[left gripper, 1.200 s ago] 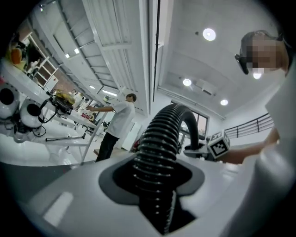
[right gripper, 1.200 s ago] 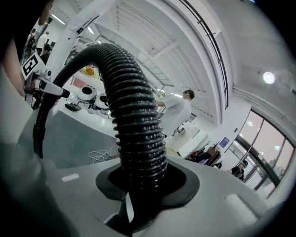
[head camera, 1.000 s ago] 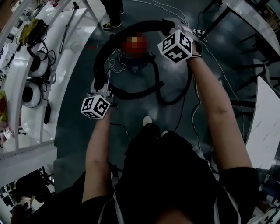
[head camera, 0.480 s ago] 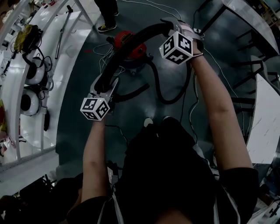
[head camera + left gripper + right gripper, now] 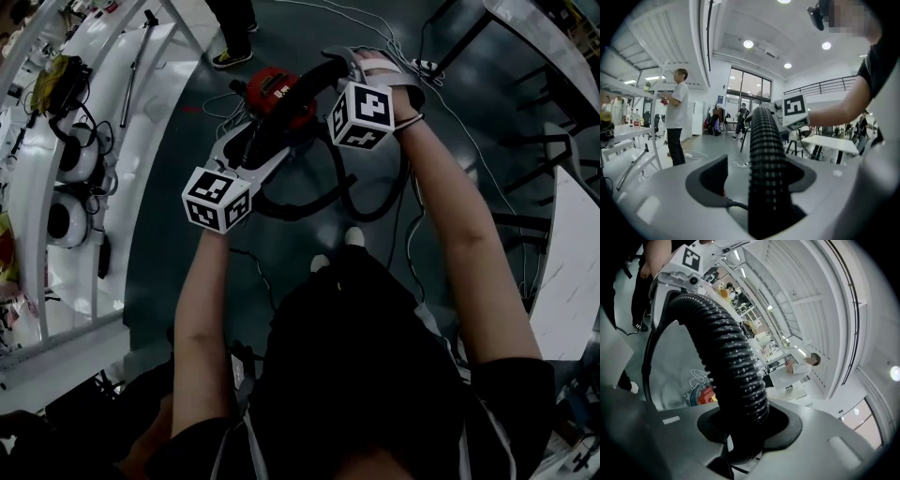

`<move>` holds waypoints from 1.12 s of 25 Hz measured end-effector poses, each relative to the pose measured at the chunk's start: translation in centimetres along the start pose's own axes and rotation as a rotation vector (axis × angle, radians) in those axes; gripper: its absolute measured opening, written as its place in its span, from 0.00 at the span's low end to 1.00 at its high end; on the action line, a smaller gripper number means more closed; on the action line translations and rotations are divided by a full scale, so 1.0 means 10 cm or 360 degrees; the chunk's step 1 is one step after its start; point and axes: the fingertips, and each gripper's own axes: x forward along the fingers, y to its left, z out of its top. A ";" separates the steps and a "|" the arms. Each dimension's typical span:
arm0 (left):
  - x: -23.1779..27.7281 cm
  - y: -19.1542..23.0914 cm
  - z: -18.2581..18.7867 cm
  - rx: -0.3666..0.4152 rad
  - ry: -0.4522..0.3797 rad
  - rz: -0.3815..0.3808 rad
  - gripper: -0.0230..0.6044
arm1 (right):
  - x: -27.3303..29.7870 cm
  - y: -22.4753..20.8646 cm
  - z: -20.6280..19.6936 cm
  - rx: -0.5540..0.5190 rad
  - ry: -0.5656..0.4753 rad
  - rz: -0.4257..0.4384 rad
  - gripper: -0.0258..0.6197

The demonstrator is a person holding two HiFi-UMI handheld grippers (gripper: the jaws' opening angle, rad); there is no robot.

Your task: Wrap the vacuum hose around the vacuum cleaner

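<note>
The red vacuum cleaner [image 5: 272,86] stands on the dark floor ahead of me. Its black ribbed hose [image 5: 298,94] passes over it, stretched between my two grippers. My right gripper [image 5: 333,66] is shut on the hose [image 5: 726,352] beyond the vacuum; the red body [image 5: 705,394] shows below it. My left gripper [image 5: 253,150] is nearer me, and its jaws have just been opening. The hose [image 5: 764,140] lies between them against the right pad, with a gap at the left pad [image 5: 712,180]. More hose loops on the floor [image 5: 375,206].
White shelving [image 5: 56,141] with headsets runs along the left. A person's shoes [image 5: 230,56] stand beyond the vacuum, and that person [image 5: 675,117] shows in the left gripper view. Thin cables [image 5: 412,103] trail over the floor. A white table [image 5: 572,244] is at the right.
My left gripper slid up and right along the hose toward the vacuum and its jaws widened. My right gripper shifted left and rolled, bringing the hose across the red body.
</note>
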 end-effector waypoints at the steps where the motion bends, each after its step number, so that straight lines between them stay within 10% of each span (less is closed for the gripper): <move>1: 0.08 0.00 0.07 -0.0008 0.0010 -0.0014 0.56 | 0.03 -0.01 0.03 -0.0037 -0.0008 0.0003 0.26; 12: 0.64 -0.03 0.47 -0.0123 0.0214 -0.0213 0.40 | 0.23 0.18 0.35 -0.0390 -0.0157 0.0095 0.26; 28: 0.80 -0.20 0.15 -0.0186 0.0653 -0.0614 0.34 | 0.42 0.44 0.41 -0.0471 -0.0302 0.0300 0.27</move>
